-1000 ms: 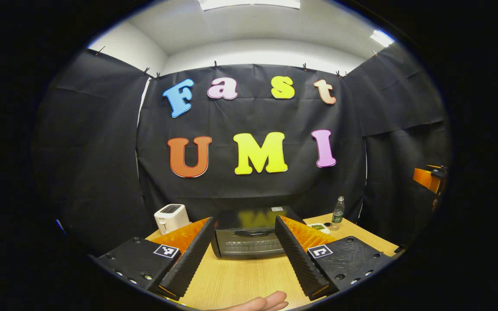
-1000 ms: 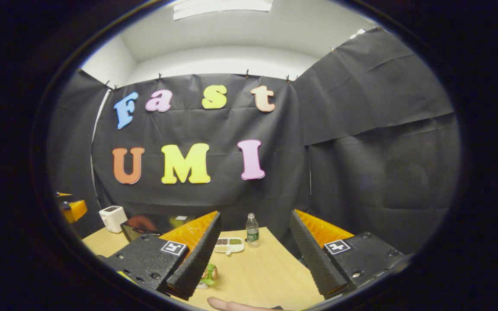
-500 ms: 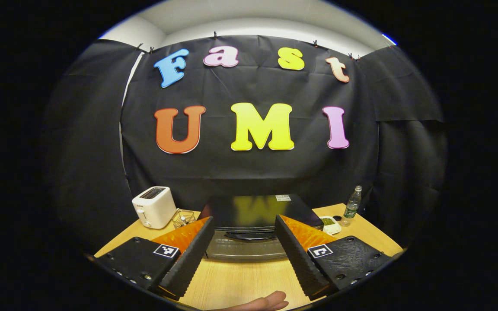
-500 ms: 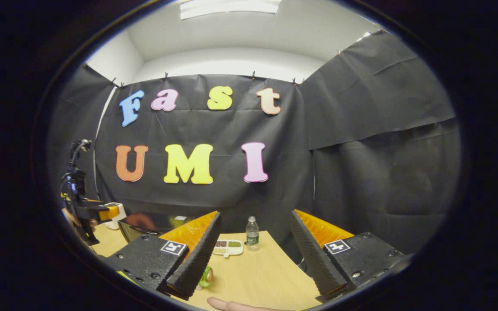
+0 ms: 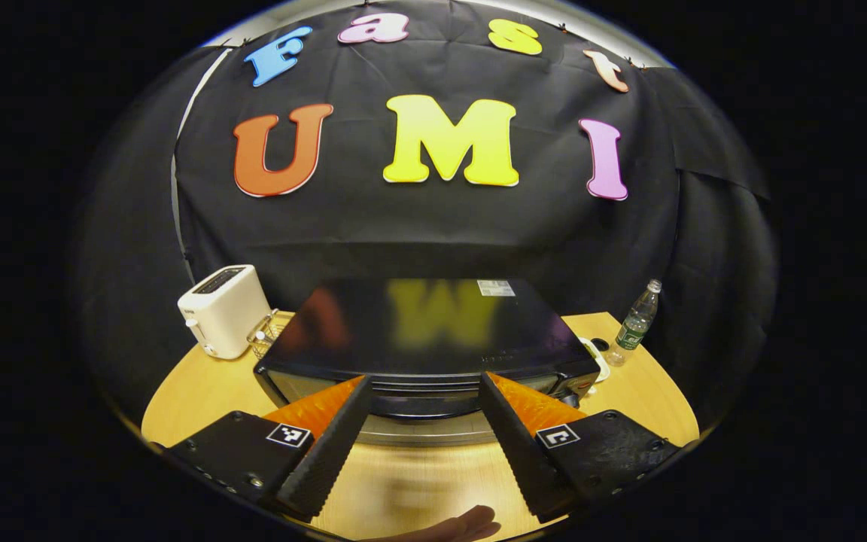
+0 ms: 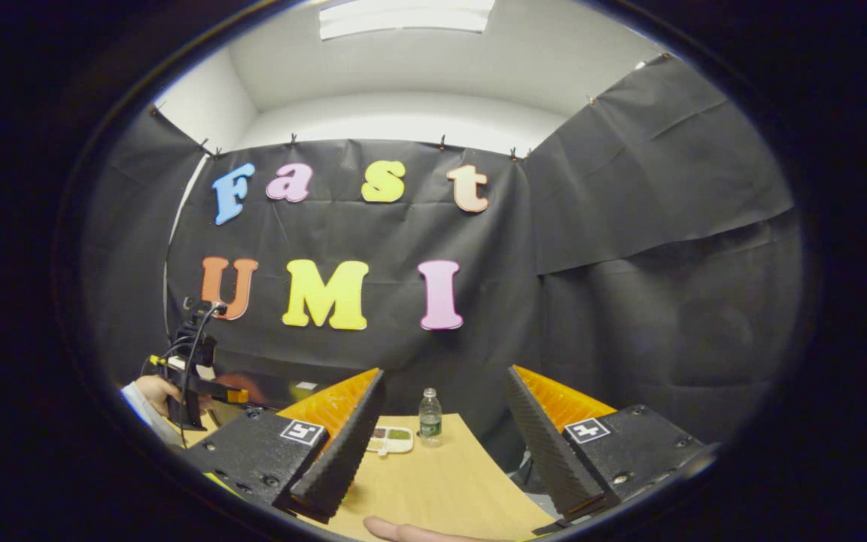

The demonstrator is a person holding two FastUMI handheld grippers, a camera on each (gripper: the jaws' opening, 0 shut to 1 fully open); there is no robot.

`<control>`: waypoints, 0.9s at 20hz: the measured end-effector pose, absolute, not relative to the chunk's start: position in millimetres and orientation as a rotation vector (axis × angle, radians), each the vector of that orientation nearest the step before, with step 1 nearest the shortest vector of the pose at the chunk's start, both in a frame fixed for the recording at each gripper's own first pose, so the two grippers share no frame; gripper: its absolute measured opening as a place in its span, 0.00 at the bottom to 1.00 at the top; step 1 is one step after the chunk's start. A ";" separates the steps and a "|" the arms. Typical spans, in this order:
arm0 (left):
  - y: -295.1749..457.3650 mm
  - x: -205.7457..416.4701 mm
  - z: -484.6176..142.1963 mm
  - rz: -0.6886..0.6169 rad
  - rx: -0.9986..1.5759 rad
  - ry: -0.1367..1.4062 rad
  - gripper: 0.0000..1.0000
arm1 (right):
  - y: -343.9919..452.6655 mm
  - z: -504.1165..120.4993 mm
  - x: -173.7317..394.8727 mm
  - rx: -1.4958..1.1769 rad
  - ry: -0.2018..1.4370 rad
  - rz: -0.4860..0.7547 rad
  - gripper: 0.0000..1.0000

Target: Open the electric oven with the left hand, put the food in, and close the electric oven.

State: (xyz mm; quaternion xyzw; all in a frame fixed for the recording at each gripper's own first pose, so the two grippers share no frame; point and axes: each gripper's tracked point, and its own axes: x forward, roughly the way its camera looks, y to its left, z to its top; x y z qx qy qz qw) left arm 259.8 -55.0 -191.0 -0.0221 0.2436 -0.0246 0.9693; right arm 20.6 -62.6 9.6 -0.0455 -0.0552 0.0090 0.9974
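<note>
In my left gripper view, my left gripper [image 5: 422, 399] hangs spread wide and empty right at the closed oven [image 5: 426, 339]; its top sticker is too blurry to read, with a toaster [image 5: 223, 309] and bottle [image 5: 637, 316] flanking it. In the right gripper view, my right gripper [image 6: 441, 410] is spread and empty too, over bare table [image 6: 441, 482], with a divided snack tray [image 6: 388, 440] holding something green and brown.

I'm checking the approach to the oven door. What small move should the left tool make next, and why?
Probably ease the left tool forward and down onto the handle of the black electric oven. Its fingers are open, the handle lies between them, and the door looks shut.
</note>
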 end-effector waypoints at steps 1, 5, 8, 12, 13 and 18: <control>-54.0 263.7 -194.6 -0.043 -0.037 0.499 0.93 | -63.4 7.0 23.0 -0.085 -0.103 0.020 1.00; -55.7 270.9 -207.2 -0.032 -0.039 0.528 0.94 | -74.8 -3.3 34.4 -0.074 -0.076 0.016 1.00; -56.0 274.5 -206.6 -0.034 -0.012 0.536 0.97 | -78.4 -8.1 40.7 -0.072 -0.060 0.011 1.00; -57.1 263.6 -207.2 -0.045 -0.028 0.563 0.97 | -75.9 -13.5 43.3 -0.068 -0.044 0.021 1.00; -57.1 258.7 -208.2 -0.054 -0.024 0.577 0.97 | -74.8 -14.2 43.2 -0.066 -0.040 0.025 0.92; -57.1 224.4 -215.3 -0.053 -0.007 0.542 0.97 | -74.9 -10.9 39.5 -0.052 -0.050 0.023 0.91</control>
